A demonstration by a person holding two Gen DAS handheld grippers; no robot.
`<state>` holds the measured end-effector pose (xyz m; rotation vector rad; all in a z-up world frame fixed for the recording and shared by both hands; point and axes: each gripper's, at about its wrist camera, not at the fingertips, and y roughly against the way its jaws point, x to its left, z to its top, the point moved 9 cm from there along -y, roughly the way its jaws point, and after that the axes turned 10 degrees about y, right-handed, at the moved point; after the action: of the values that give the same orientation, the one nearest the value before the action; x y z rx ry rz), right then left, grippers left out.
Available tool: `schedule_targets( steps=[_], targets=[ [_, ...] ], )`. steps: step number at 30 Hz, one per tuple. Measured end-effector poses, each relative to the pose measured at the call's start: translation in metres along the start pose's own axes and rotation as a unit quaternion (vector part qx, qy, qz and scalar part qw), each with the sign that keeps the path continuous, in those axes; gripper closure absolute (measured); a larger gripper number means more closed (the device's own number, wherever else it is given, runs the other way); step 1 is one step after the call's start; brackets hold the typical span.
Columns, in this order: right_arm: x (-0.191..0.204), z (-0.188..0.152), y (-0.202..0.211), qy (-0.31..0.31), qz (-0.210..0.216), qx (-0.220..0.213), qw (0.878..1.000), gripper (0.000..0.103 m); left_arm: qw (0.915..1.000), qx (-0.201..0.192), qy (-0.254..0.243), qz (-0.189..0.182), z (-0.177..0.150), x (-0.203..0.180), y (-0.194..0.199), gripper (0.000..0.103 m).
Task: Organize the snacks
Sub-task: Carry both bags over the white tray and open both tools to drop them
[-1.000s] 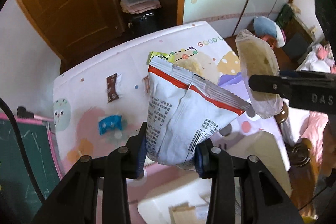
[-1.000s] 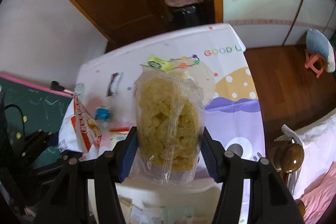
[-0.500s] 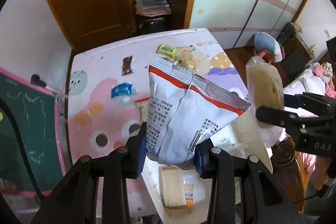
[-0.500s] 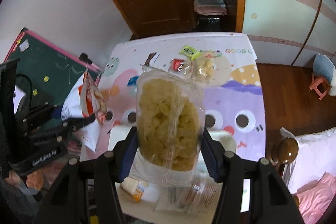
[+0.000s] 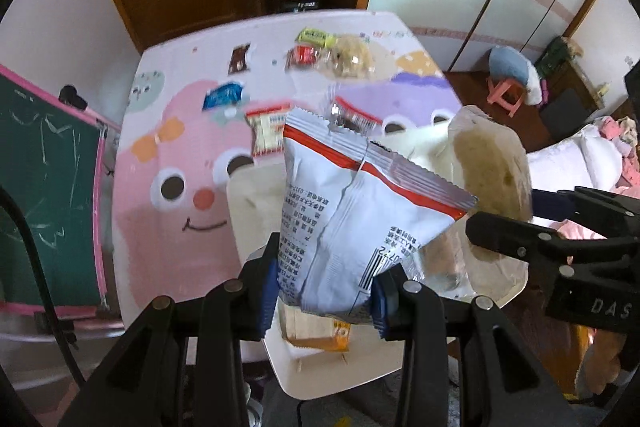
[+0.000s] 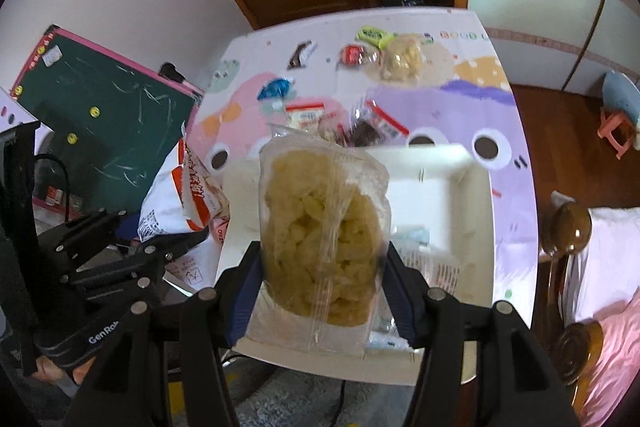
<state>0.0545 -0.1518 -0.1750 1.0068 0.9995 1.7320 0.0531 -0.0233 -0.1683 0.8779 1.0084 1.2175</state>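
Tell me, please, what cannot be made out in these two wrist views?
- Tray contents: right wrist view, hidden by clear bag.
- White bag front: left wrist view, faces away.
- Far snacks: both views, blurred, too small to read.
- Right gripper: left wrist view, cut off by edge.

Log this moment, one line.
left hand-held gripper: shut on white bag | right hand-held gripper: shut on clear bag | both over tray

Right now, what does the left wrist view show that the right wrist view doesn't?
Only the left wrist view shows the printed back of the white bag in the left tongs, and an orange packet in the tray. Only the right wrist view shows the tray's far wall. Both show the clear bag of yellow puffs in the right tongs and loose snacks on the table.
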Motion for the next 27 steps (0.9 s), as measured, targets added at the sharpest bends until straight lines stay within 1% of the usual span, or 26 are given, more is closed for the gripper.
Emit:
schedule_targets(
  steps=[6, 9, 15, 21, 22, 23, 24, 25, 26, 27],
  targets=[
    [-0.004, -0.022, -0.018, -0.015, -0.014, 0.023, 1.000, 0.046, 0.9994, 0.035, 0.008, -0.003, -0.023, 0.002, -0.022, 0.067],
    [-0.005, -0.028, -0.024, -0.018, -0.021, 0.029, 0.999, 0.046, 0.9994, 0.035, -0.002, 0.005, -0.028, 0.000, -0.027, 0.067],
    [-0.005, -0.033, -0.032, -0.024, -0.026, 0.043, 0.998, 0.045, 0.9989, 0.046, -0.010, 0.006, -0.034, -0.001, -0.034, 0.067],
    [-0.008, -0.031, -0.033, -0.035, -0.028, 0.040, 0.998, 0.045, 0.9988, 0.045, -0.014, 0.014, -0.035, 0.001, -0.036, 0.064],
    [-0.008, -0.031, -0.033, -0.037, -0.028, 0.039, 0.998, 0.042, 0.9988, 0.045, -0.015, 0.014, -0.035, 0.001, -0.036, 0.060],
    [-0.009, -0.030, -0.033, -0.040, -0.027, 0.038, 0.998, 0.039, 0.9988, 0.045, -0.016, 0.014, -0.035, 0.001, -0.036, 0.046],
    [-0.010, -0.029, -0.032, -0.044, -0.027, 0.036, 0.998, 0.032, 0.9989, 0.043, -0.016, 0.014, -0.034, 0.001, -0.035, 0.037],
    [-0.011, -0.029, -0.031, -0.047, -0.028, 0.033, 0.998, 0.027, 0.9990, 0.039, -0.016, 0.015, -0.034, 0.002, -0.034, 0.022],
    [-0.011, -0.028, -0.031, -0.050, -0.029, 0.031, 0.998, 0.026, 0.9992, 0.032, -0.017, 0.016, -0.033, 0.002, -0.031, 0.019],
    [-0.012, -0.028, -0.030, -0.051, -0.030, 0.029, 0.998, 0.026, 0.9994, 0.027, -0.019, 0.015, -0.032, 0.002, -0.029, 0.019]
  ],
)
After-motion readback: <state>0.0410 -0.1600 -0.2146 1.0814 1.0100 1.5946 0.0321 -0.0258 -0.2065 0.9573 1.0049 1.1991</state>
